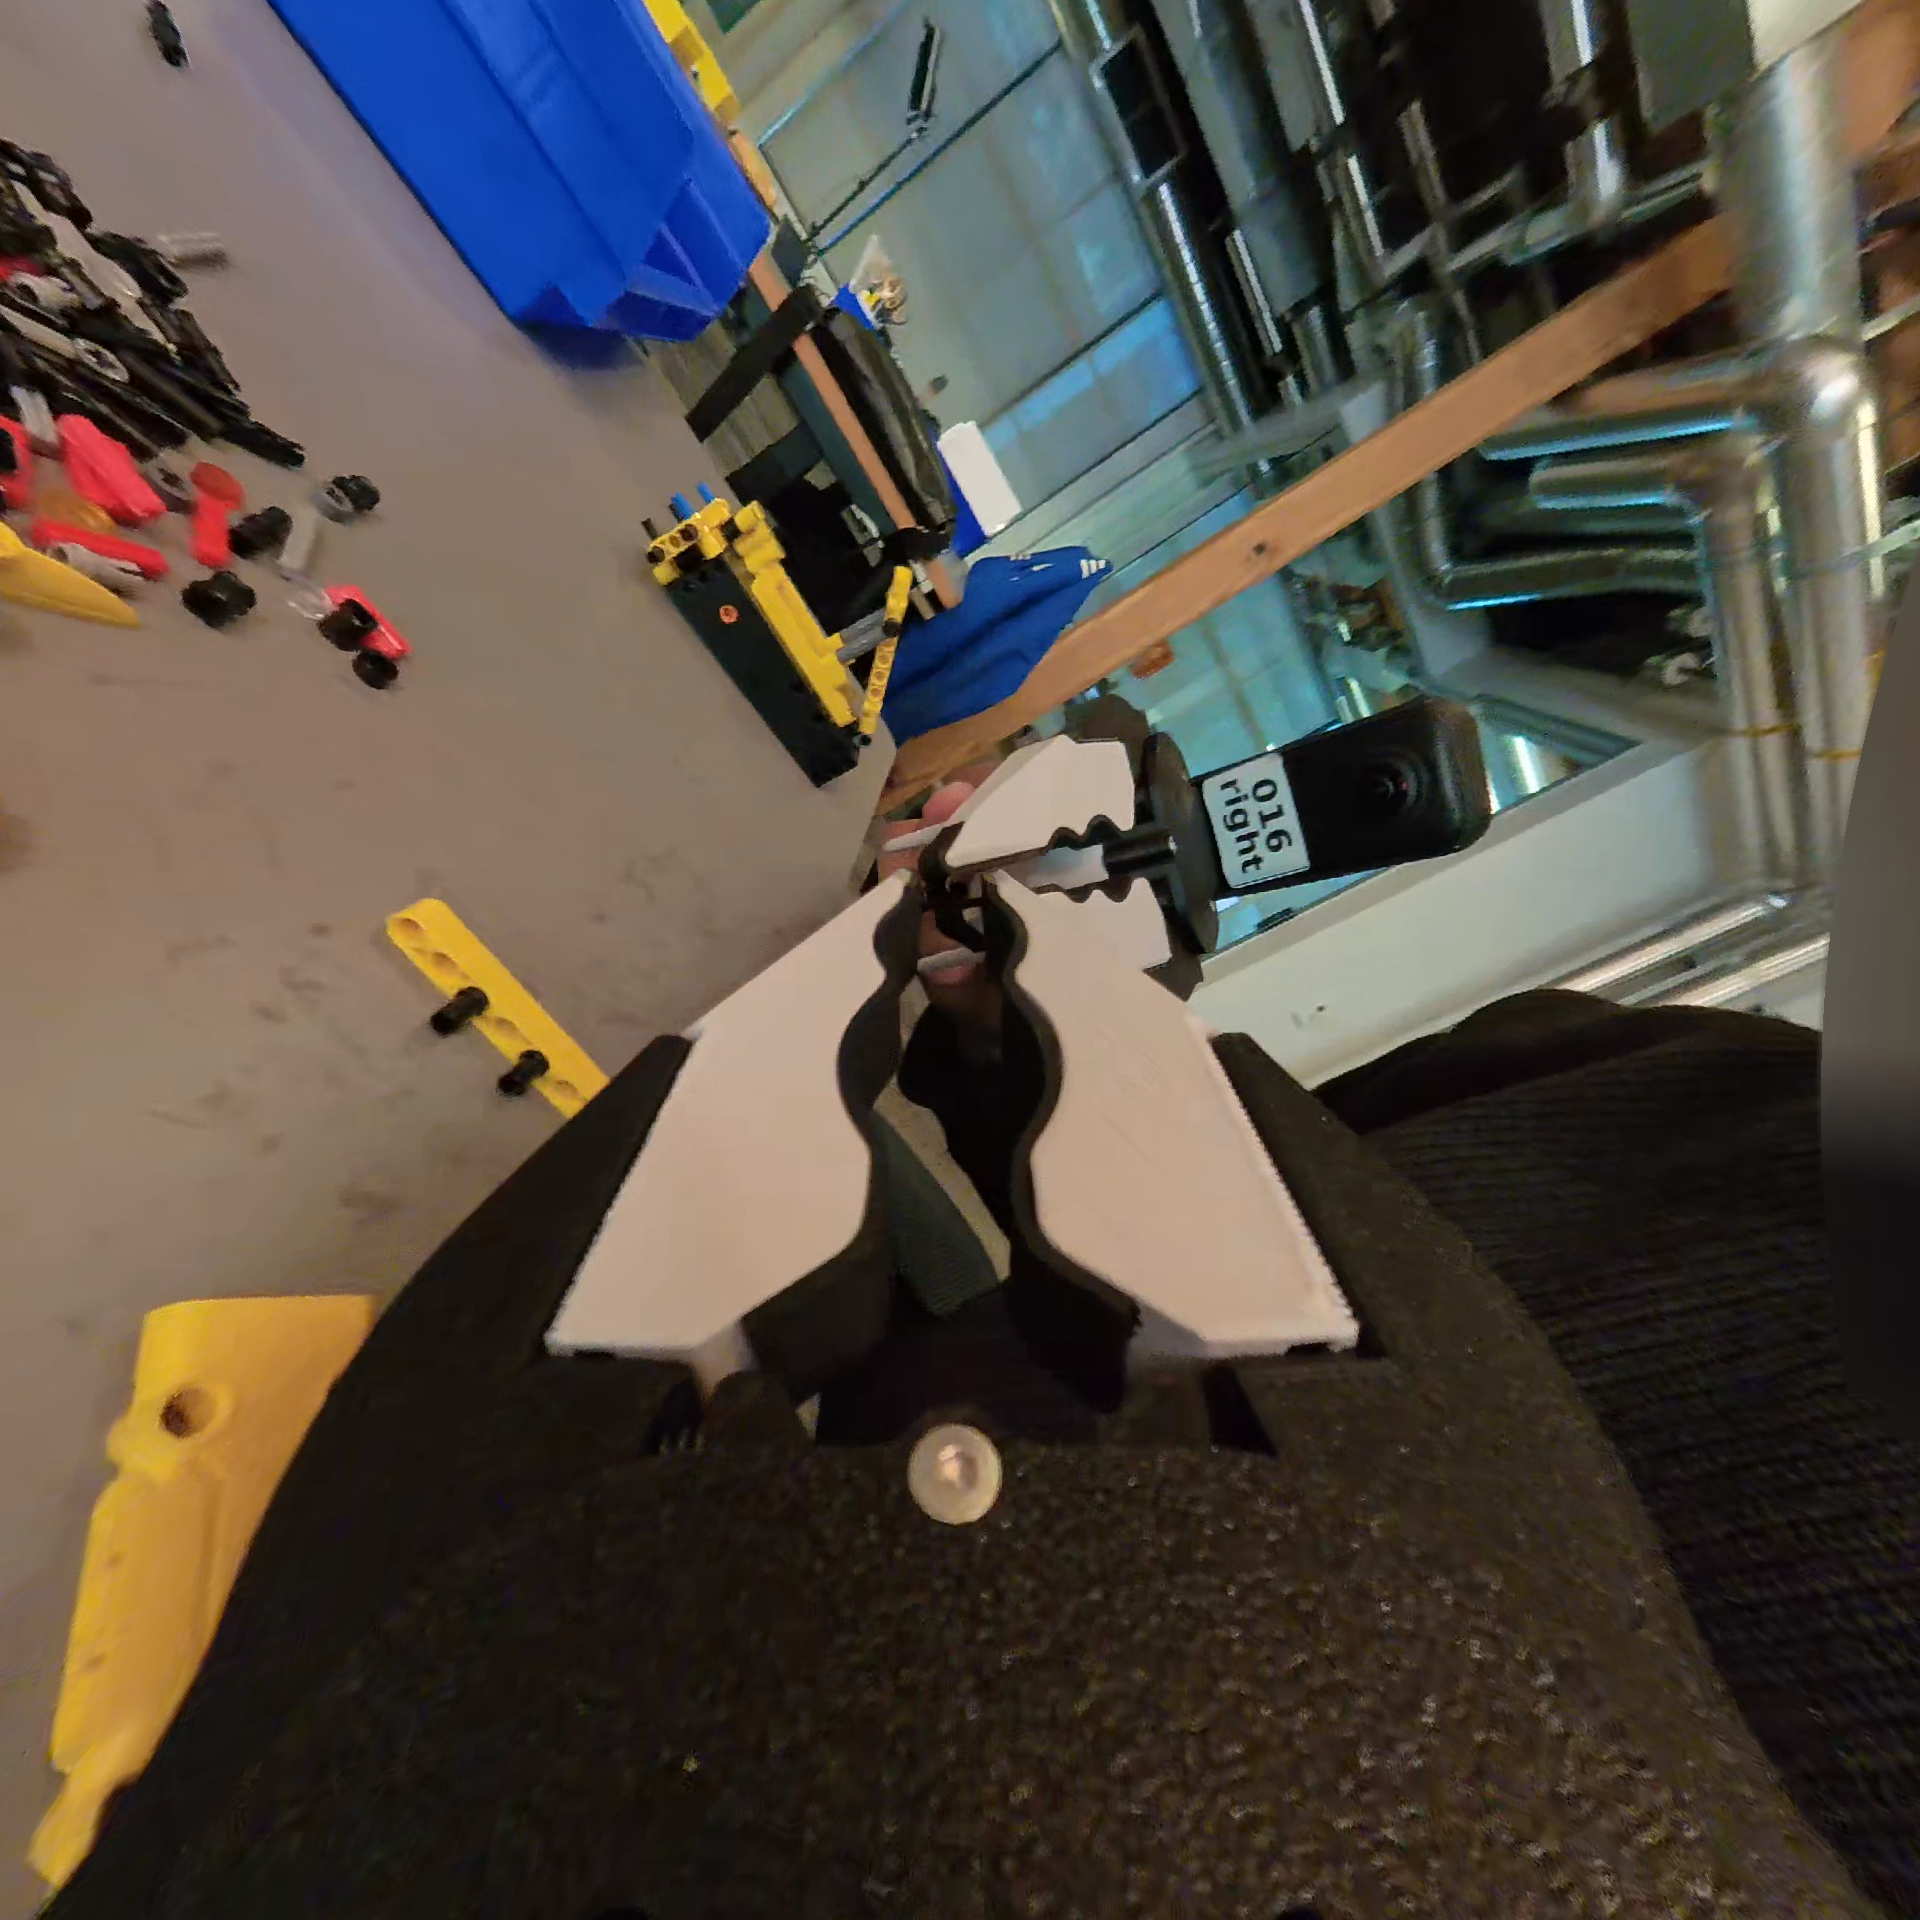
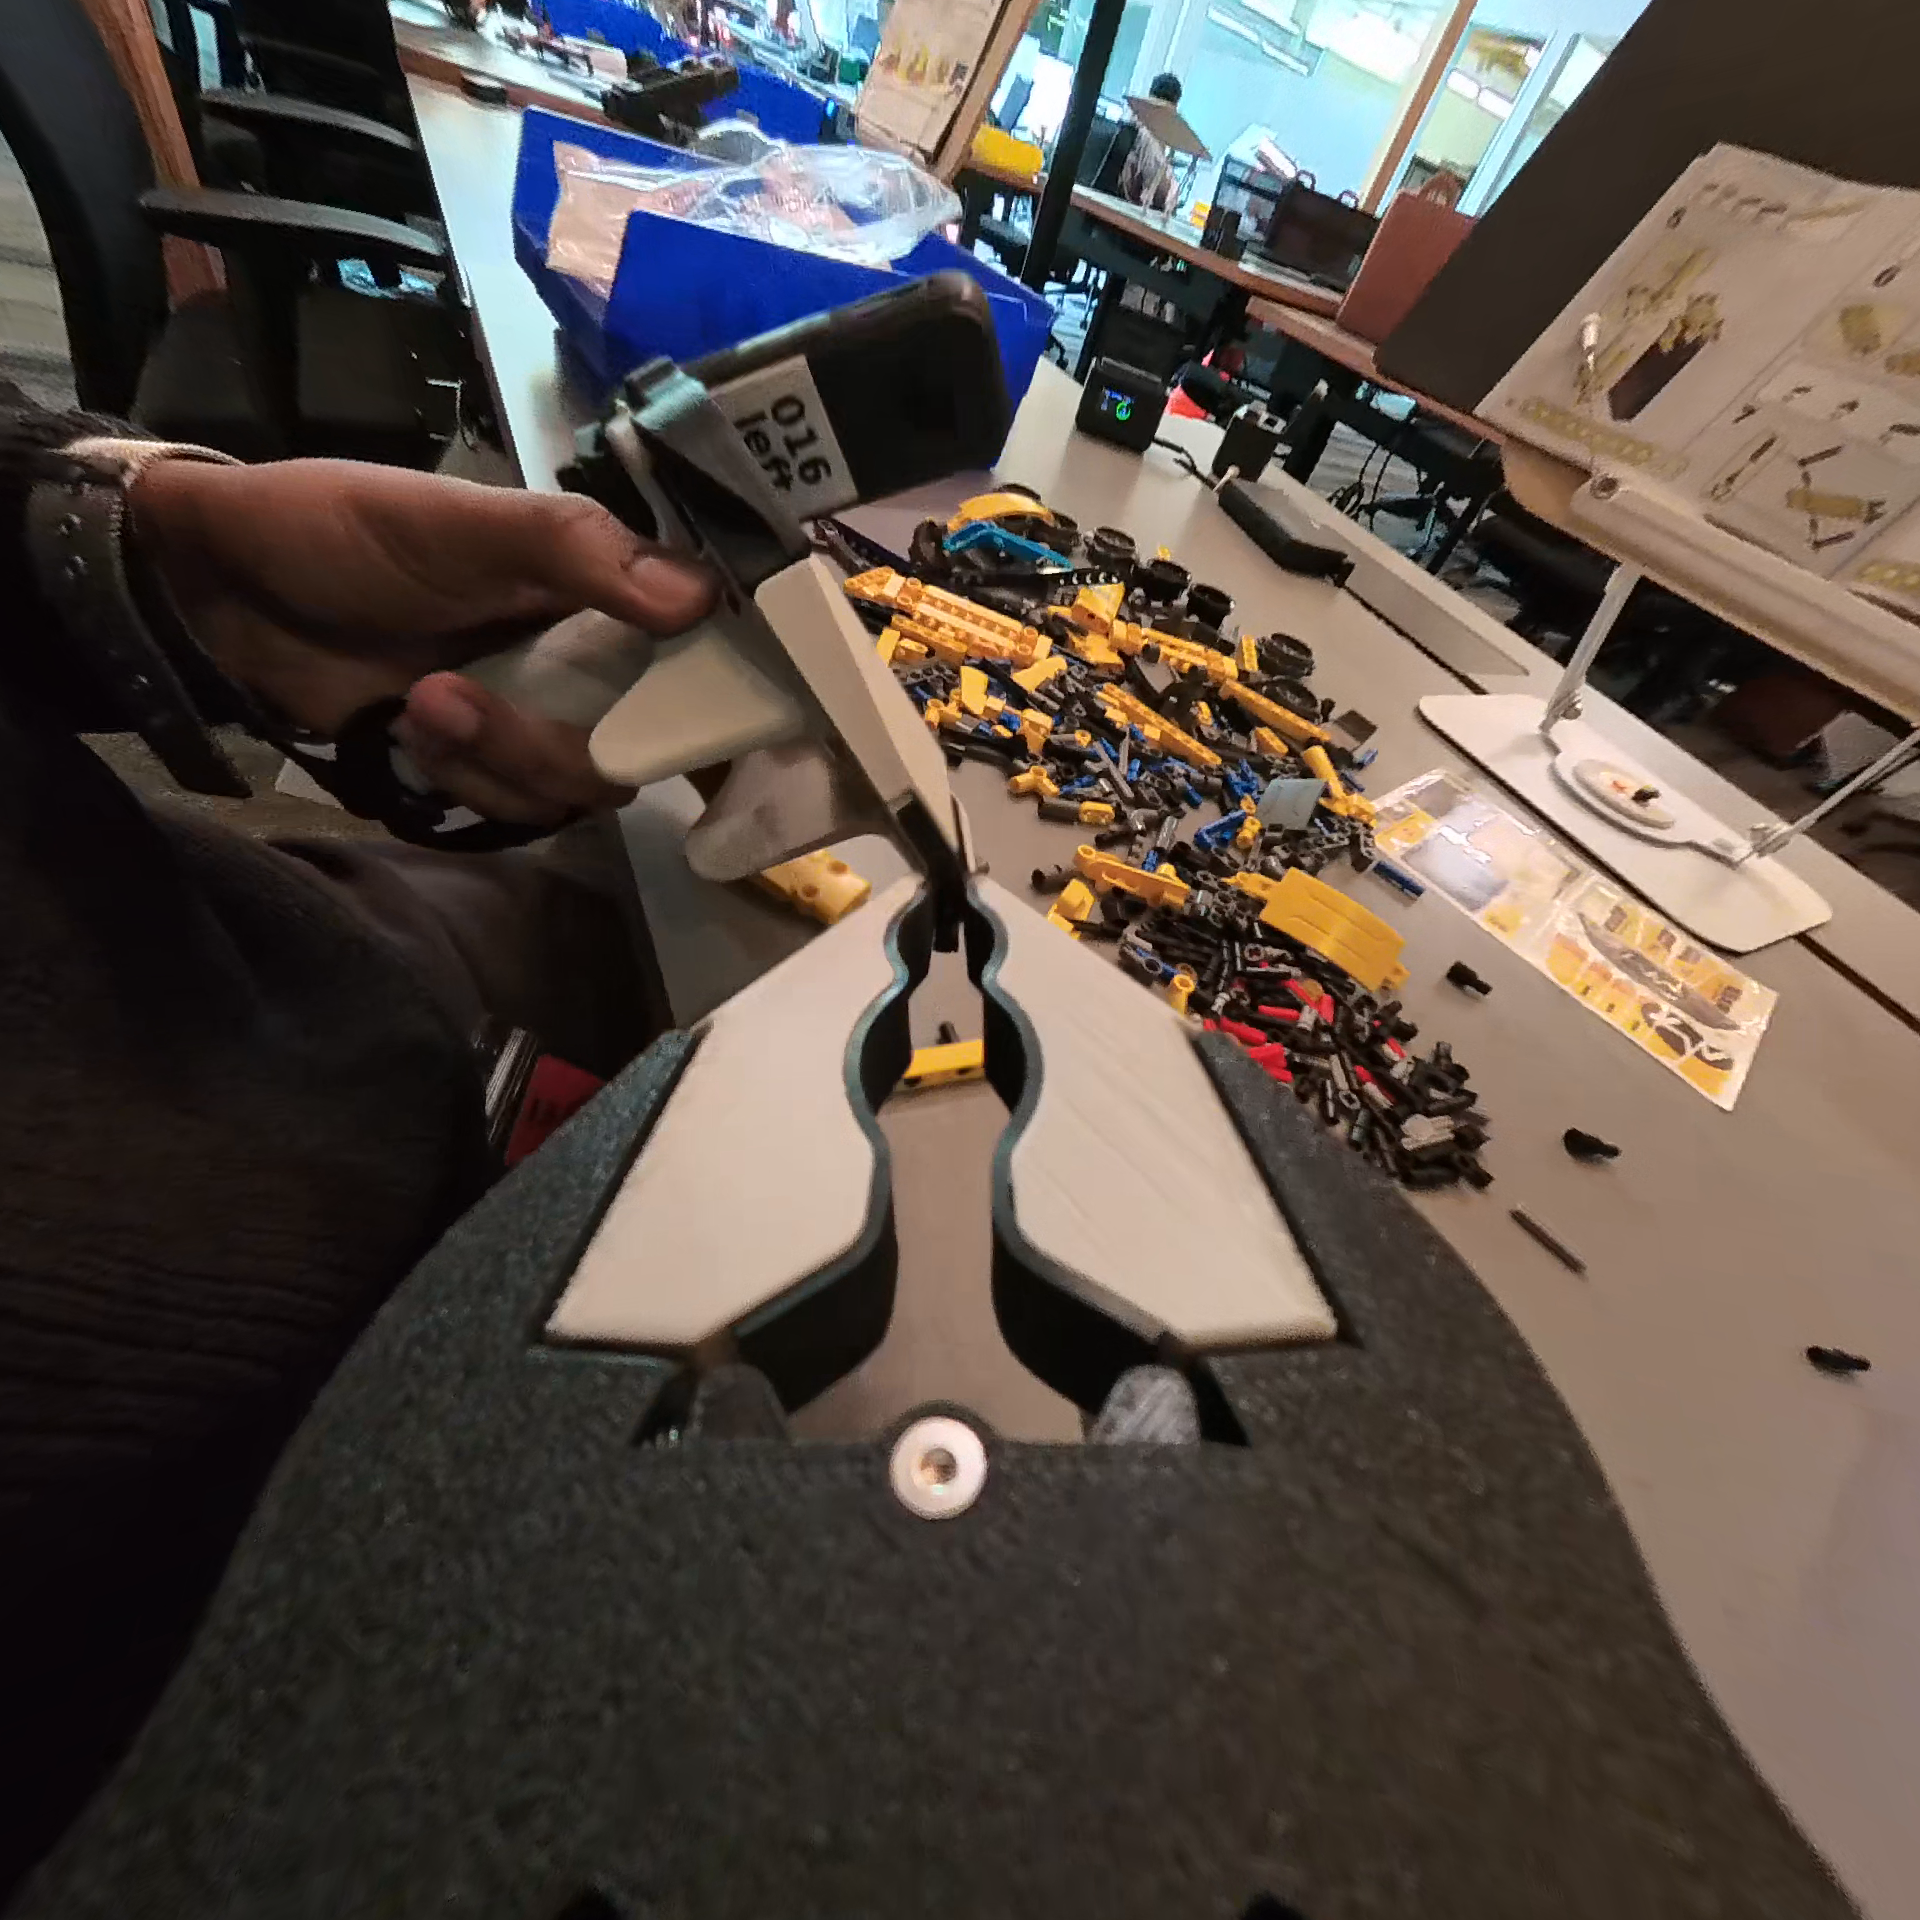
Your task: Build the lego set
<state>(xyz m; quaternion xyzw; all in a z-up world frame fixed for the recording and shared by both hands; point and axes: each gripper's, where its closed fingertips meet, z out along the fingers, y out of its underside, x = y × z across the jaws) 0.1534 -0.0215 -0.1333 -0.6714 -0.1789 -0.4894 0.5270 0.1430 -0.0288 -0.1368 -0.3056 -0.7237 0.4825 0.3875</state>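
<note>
Left gripper: my left gripper [image 1: 948, 914] had its white fingers [image 1: 769, 1122] drawn nearly together at the tips, pinching a small black piece [image 1: 951, 909]; it was too small for me to tell its exact kind.
Right gripper: my right gripper [image 2: 948, 914] met the left one tip to tip, its fingers [image 2: 1122, 1122] almost closed on the same small black piece [image 2: 945, 920].
Where the piece was: held up off the grey table [image 1: 499, 727], between both pairs of tips, at the centre of each wrist view.
Hand: my left hand [image 2: 416, 634] wrapped the left tool's grip, at 10 o'clock in the right wrist view.
Yellow beam: a yellow beam [image 1: 488, 997] with two black pins lay on the table at 9 o'clock from my left tips.
Built block: a black-and-yellow assembly [image 1: 769, 623] stood at 11 o'clock, near the table edge.
Loose parts: a heap of yellow, black, blue and red pieces [image 2: 1195, 831] spread at 2 o'clock from my right tips.
Bins: a blue bin [image 2: 769, 281] sat beyond the heap at 12 o'clock.
Booklet: an open instruction booklet [image 2: 1745, 395] rested on a stand at 2 o'clock.
</note>
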